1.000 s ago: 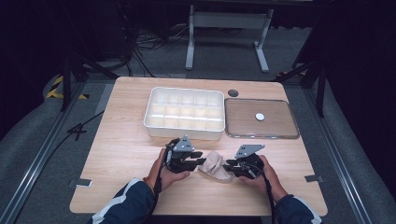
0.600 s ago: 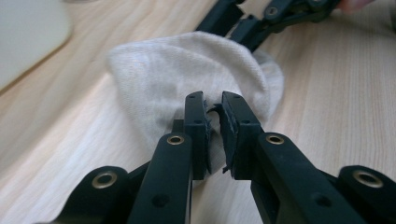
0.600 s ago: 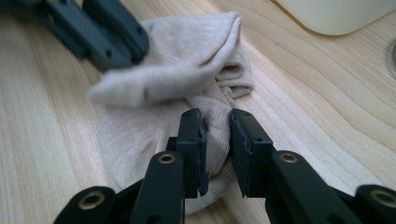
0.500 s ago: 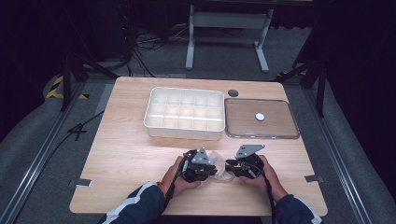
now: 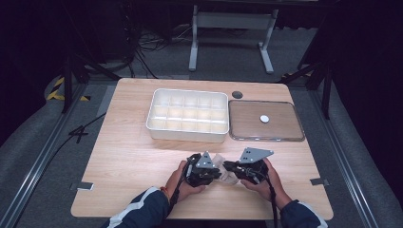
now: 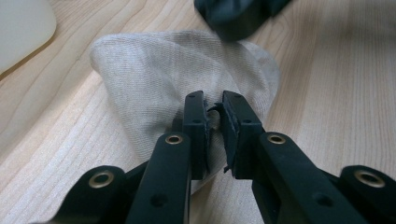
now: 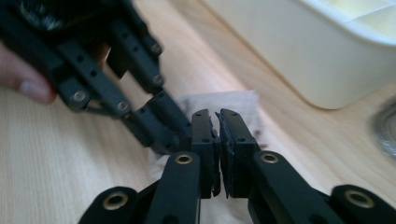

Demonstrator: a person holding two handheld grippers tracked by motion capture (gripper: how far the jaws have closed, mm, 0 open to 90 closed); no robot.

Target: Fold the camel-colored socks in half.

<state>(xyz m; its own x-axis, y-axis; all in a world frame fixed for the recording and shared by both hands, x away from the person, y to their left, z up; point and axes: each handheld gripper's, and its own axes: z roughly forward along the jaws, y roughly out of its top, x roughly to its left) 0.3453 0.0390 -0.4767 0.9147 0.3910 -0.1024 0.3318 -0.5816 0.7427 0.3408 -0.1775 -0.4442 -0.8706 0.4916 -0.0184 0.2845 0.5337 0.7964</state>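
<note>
Sock [image 6: 154,79], beige knit, lies near front table [image 5: 128,156] edge, between both grippers. Judged light, limp, non-fragile; best pinched at fold or edge. Left gripper [image 6: 214,112] clamped on fabric fold. Right gripper [image 7: 217,126] just closing, pinched on sock edge.

The left gripper [image 6: 214,114] is rising from the bottom of its own view, its two black jaws standing nearly together and pinching a small fold of a pale beige cloth [image 6: 154,70]. The cloth is lying bunched on the light wooden table [image 6: 345,79], spreading up and to the left of the jaws, with one rounded edge curving down to their right. At the top, a blurred dark piece of the right gripper [image 6: 233,16] is sitting at the cloth's far edge. In the top left corner, a rounded white corner of a tray [image 6: 21,28] is resting on the wood, apart from the cloth.
</note>
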